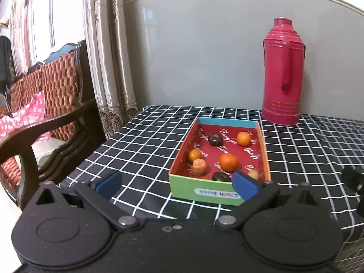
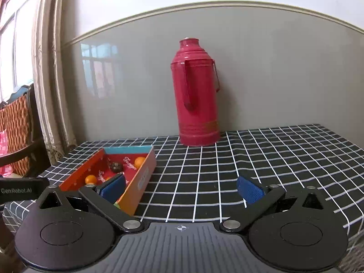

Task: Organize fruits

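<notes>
Both jaws stand spread wide with nothing between them: my left gripper [image 1: 177, 184] and right gripper [image 2: 182, 187]. Fruit box [image 1: 204, 192] sits on the desk [image 1: 145, 141] just ahead of my left jaws, oranges [image 1: 228, 162] inside.

The flask [image 2: 196, 95] looks like glossy red enamelled metal, with faint ribbing near its base. Beside it, the bench's checked cloth [image 2: 250, 159] is matt woven fabric, slightly rumpled. The box [image 1: 218, 159] is smooth printed cardboard. Each gripper, left gripper [image 1: 177, 185] and right gripper [image 2: 182, 190], is matt black plastic with rough blue pads [image 2: 249, 190] and shiny metal pivots. The chair [image 1: 45, 91] shows polished dark wood and woven cane.
</notes>
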`<act>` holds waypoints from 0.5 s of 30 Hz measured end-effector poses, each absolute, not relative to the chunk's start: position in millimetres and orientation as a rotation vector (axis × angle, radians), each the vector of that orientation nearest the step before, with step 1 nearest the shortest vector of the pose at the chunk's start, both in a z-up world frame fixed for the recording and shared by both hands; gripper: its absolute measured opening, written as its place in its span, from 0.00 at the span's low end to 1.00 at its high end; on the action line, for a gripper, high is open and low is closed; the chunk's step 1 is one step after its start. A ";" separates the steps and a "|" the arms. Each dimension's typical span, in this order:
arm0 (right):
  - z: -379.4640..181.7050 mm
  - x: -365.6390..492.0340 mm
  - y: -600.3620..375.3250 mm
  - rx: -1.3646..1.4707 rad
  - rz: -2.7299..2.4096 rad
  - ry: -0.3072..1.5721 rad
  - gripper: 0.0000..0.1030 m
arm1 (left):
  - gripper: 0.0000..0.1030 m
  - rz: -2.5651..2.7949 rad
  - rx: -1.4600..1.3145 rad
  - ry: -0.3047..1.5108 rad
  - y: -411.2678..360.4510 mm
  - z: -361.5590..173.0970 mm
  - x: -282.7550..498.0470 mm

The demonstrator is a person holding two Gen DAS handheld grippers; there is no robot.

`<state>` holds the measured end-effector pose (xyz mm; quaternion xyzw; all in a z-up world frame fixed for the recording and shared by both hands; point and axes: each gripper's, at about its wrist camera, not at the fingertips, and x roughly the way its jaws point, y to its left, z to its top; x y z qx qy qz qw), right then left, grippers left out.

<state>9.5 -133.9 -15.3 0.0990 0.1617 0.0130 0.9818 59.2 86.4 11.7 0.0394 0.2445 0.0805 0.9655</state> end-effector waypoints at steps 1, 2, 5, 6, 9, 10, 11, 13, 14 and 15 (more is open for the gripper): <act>-14.2 6.8 -133.9 0.201 0.024 0.326 1.00 | 0.94 0.158 0.071 0.498 87.8 13.5 56.7; -13.1 3.1 -133.9 0.205 0.021 0.327 1.00 | 0.94 0.155 0.064 0.499 88.7 14.8 54.8; -7.6 -3.0 -133.4 0.213 0.024 0.326 1.00 | 0.94 0.152 0.059 0.493 87.8 18.5 44.5; -5.7 -5.4 -132.7 0.213 0.026 0.321 1.00 | 0.94 0.152 0.060 0.490 87.4 19.5 42.1; -1.2 -9.3 -128.9 0.205 0.027 0.311 1.00 | 0.94 0.148 0.060 0.486 87.0 22.0 37.6; 0.0 -10.1 -127.8 0.204 0.029 0.309 1.00 | 0.94 0.146 0.058 0.486 86.5 22.4 36.9; 1.2 -10.8 -127.1 0.204 0.031 0.308 1.00 | 0.94 0.143 0.057 0.487 86.6 22.7 36.5; 2.4 -11.4 -126.3 0.203 0.031 0.306 1.00 | 0.94 0.138 0.058 0.489 86.7 22.8 35.4; 2.6 -11.8 -125.6 0.200 0.031 0.307 1.00 | 0.94 0.137 0.059 0.490 86.2 22.8 35.6; 3.1 -11.7 -124.9 0.196 0.031 0.308 1.00 | 0.94 0.136 0.059 0.491 85.9 22.7 35.4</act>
